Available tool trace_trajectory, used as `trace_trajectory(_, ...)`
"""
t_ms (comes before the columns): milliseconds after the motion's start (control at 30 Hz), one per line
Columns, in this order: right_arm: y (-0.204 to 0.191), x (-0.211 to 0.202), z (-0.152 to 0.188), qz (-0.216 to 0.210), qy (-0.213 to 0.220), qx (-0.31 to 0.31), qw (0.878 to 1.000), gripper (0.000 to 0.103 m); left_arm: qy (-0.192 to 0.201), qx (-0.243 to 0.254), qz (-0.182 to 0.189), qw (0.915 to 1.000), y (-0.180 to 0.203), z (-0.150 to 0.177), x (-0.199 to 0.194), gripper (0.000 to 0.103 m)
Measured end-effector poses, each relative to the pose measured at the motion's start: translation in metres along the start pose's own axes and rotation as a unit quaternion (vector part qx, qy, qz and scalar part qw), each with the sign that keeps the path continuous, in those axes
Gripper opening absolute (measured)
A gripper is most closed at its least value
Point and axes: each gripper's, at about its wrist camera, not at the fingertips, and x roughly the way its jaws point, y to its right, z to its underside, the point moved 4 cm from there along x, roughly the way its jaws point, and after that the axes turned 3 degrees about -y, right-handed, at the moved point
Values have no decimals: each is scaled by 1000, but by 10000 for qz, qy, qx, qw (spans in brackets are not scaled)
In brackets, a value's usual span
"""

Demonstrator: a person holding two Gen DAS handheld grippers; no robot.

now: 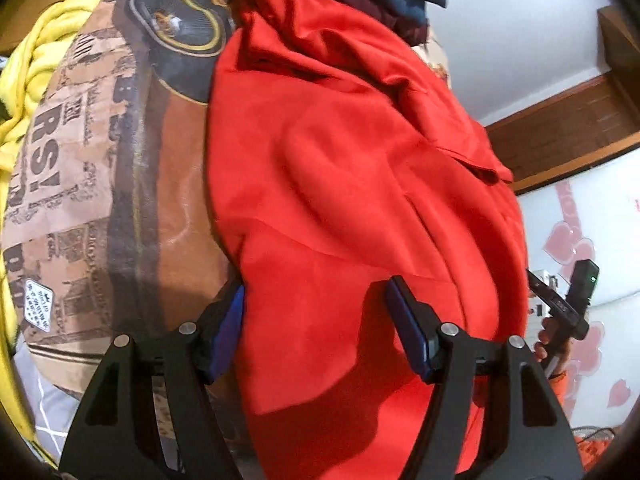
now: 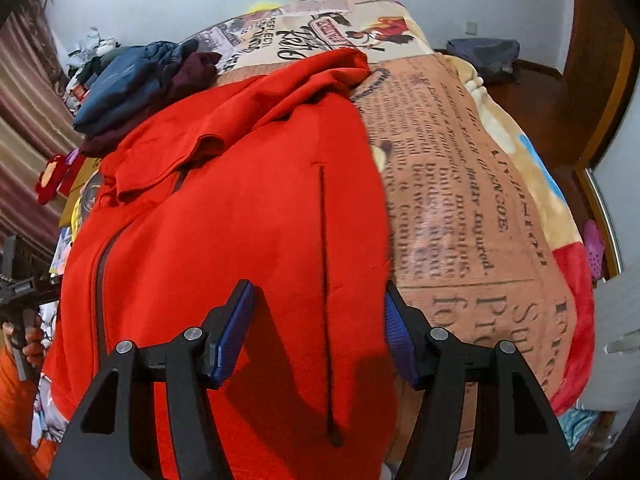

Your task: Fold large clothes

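Note:
A large red jacket (image 1: pixel 340 160) lies spread on a bed covered by a newspaper-print blanket (image 1: pixel 100 160). My left gripper (image 1: pixel 316 292) hangs open just above the jacket's left edge, one blue pad at the border with the blanket, the other over red cloth. In the right wrist view the jacket (image 2: pixel 240 200) shows a dark pocket zipper (image 2: pixel 326 280) running between the fingers. My right gripper (image 2: pixel 319 292) stands open over the jacket's right edge, beside the blanket (image 2: pixel 460 200). Neither gripper pinches cloth.
A heap of blue and maroon clothes (image 2: pixel 132 84) sits at the jacket's far end. Yellow fabric (image 1: pixel 36 60) lies left of the blanket. A hand in an orange sleeve holds the other gripper (image 1: pixel 576 300). A wooden floor and a door (image 2: pixel 592 80) are on the right.

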Motion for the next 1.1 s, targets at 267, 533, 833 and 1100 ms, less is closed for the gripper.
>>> trace_trajectory(267,-27,-19,-15,-353,309,-519,9976,15,385,469,-226,9979,38,-19,-5,5)
trace_trajectory(533,-57,-51,-68,-384,1023,-1028,9887,14,1462,715,-168,9865,68,-71,-73,4)
trace_trajectory(833,-10,-9,-118,90,1148,-72,9933,14,1739,67,-758,9818,18,-128,-63,4)
trace_trajectory(1100,-1,21,-109,226,816,-7,9964,22,916,8,-1419,9856,-13,-125,-1,5)
